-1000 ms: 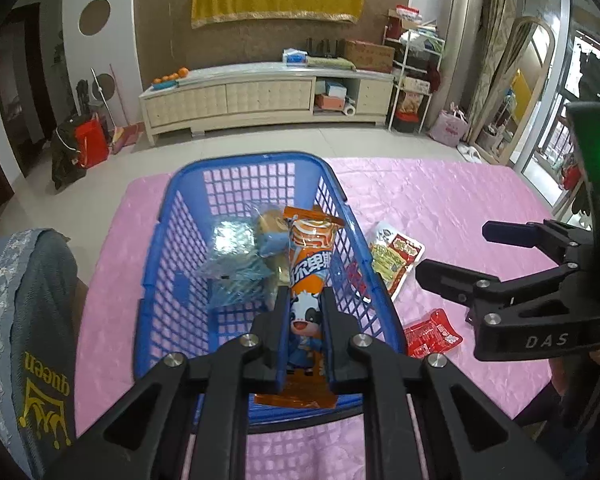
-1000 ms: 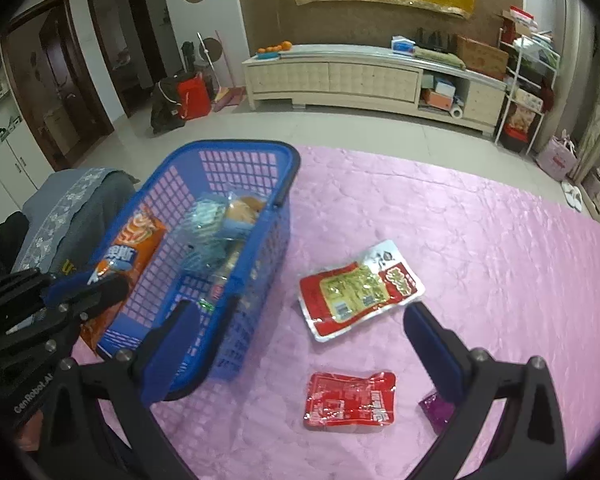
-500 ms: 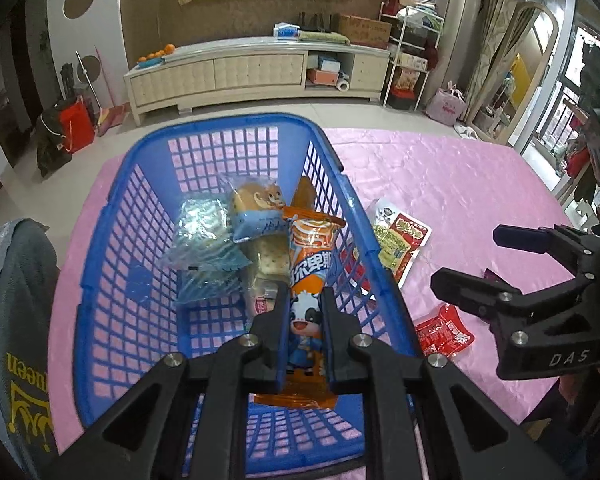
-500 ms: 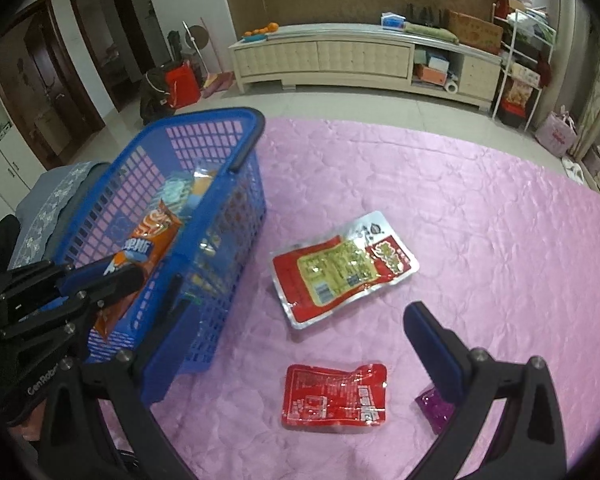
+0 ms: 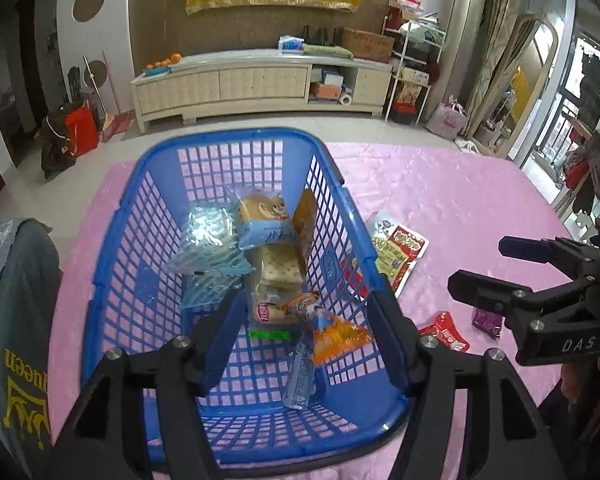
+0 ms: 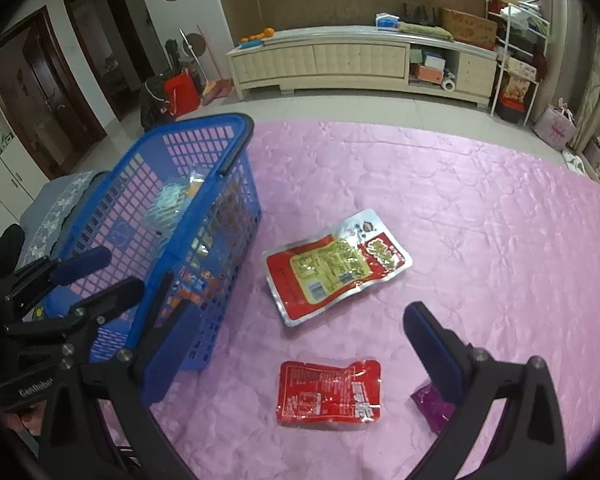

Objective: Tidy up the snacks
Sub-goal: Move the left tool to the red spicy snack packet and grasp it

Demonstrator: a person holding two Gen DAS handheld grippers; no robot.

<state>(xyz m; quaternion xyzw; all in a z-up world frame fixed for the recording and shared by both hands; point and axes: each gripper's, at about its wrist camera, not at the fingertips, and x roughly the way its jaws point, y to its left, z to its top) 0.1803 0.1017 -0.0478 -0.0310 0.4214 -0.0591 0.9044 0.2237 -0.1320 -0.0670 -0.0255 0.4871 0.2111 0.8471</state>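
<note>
The blue basket [image 5: 236,138] stands on the pink cloth with several snack packs inside. My left gripper [image 5: 302,328] hangs over its near end, jaws opening. The orange pack [image 5: 328,332] lies loose below and between the fingers, untouched by the pads. In the right wrist view the basket [image 6: 204,128] is at left, with the left gripper [image 6: 84,276] beside it. My right gripper [image 6: 300,336] is open above a small red packet [image 6: 328,392]. A larger red and yellow packet [image 6: 336,268] lies just beyond. A purple packet [image 6: 432,404] peeks out by the right finger.
The pink cloth [image 6: 480,220] stretches bare to the right and far side. A grey chair back with a cover [image 5: 16,300] stands by the basket's left side. Beyond the table are a tiled floor and a long cream cabinet [image 5: 260,80].
The left jaws have opened and let go of the orange pack, which has dropped into the basket. The right gripper has sunk slightly toward the small red packet.
</note>
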